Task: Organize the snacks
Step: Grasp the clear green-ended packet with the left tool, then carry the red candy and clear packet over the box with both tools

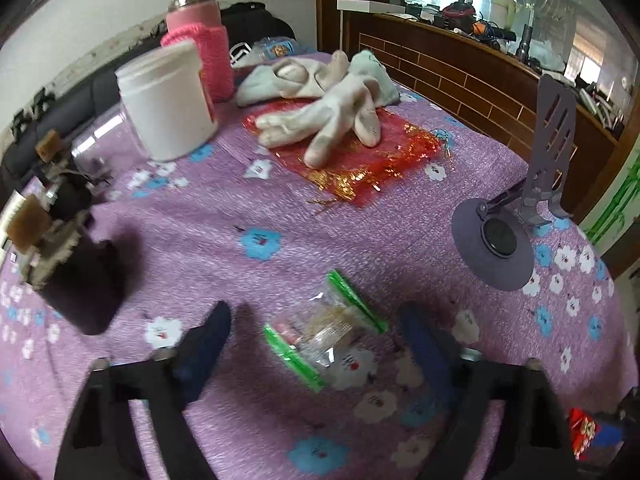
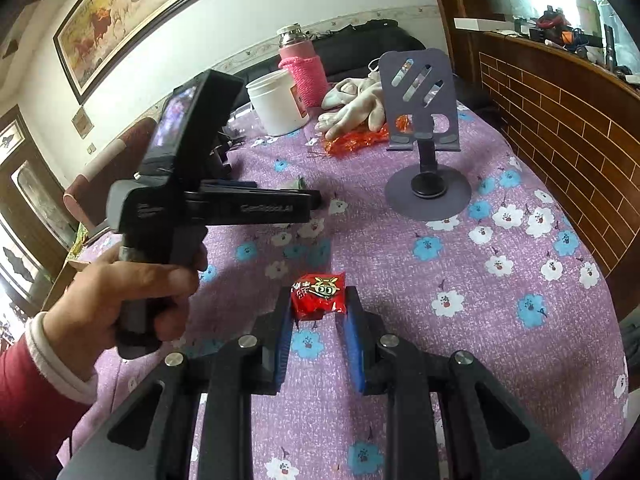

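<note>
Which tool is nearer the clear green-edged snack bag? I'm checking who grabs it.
Left. The left tool straddles the clear green-edged snack bag, jaws open on either side. The right tool is off to the side, shut on a red snack packet.

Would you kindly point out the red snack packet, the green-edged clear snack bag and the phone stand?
red snack packet (image 2: 319, 295): right wrist view, printed front.
green-edged clear snack bag (image 1: 326, 330): left wrist view, clear middle.
phone stand (image 2: 427, 196): right wrist view, round base.
</note>
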The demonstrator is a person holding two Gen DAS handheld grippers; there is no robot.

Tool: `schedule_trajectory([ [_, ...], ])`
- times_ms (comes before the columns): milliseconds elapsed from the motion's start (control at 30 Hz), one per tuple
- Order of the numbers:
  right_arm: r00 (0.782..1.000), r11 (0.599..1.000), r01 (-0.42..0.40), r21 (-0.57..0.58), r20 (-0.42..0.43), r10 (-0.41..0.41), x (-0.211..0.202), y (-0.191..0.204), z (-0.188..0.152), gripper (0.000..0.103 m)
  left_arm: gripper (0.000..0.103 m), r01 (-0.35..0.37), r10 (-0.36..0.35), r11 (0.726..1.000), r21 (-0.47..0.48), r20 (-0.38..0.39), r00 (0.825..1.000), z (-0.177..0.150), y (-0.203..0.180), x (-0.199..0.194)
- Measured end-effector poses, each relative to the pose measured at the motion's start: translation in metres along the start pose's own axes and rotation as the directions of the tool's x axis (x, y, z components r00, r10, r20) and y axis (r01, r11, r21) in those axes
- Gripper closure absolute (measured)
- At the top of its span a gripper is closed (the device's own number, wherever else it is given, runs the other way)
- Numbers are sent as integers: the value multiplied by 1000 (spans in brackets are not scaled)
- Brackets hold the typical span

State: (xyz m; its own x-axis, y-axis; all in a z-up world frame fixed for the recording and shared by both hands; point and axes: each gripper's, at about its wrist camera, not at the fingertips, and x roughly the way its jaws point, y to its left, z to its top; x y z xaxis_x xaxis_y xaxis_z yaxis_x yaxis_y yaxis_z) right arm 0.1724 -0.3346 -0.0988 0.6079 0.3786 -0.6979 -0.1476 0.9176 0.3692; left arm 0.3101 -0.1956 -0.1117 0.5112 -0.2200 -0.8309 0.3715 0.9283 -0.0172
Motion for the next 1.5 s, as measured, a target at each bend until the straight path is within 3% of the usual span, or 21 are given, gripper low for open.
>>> schedule_trajectory([
  [200,1000,1000,-9,-3,5,9,-2,1,-1,80,60,-3,3,1000,1,10,1000,-2,-3,-5],
  [533,999,1000,-26,-14,21,26,-14,14,-6,80,65,22,-18,998,-67,52,998,-27,13,-38],
  [567,999,999,-29,-16,22,29,-16,15,-6,80,82,26,-21,997,-76,60,998,-30,14,-44],
  [733,998,998,-50,-30,28,51,-26,30,-13,80,81,19,-8,993,-119,95,995,-55,27,-82],
  [900,996,995,-80,-51,26,82,-32,50,-19,80,81,21,7,976,-217,131,991,-101,52,-126],
  [1000,993,991,-112,-74,12,114,-31,70,-25,80,81,-16,54,965,-262,138,989,-127,65,-150],
  [1100,988,983,-152,-108,-5,152,-29,95,-31,80,81,-103,147,943,-316,117,982,-159,81,-174],
  [1300,971,955,-238,-179,-48,233,-20,152,-44,80,80,-266,325,878,-398,87,942,-215,113,-220],
  [1500,947,906,-320,-278,-100,304,-18,220,-57,79,80,-328,416,810,-486,81,906,-259,147,-260],
])
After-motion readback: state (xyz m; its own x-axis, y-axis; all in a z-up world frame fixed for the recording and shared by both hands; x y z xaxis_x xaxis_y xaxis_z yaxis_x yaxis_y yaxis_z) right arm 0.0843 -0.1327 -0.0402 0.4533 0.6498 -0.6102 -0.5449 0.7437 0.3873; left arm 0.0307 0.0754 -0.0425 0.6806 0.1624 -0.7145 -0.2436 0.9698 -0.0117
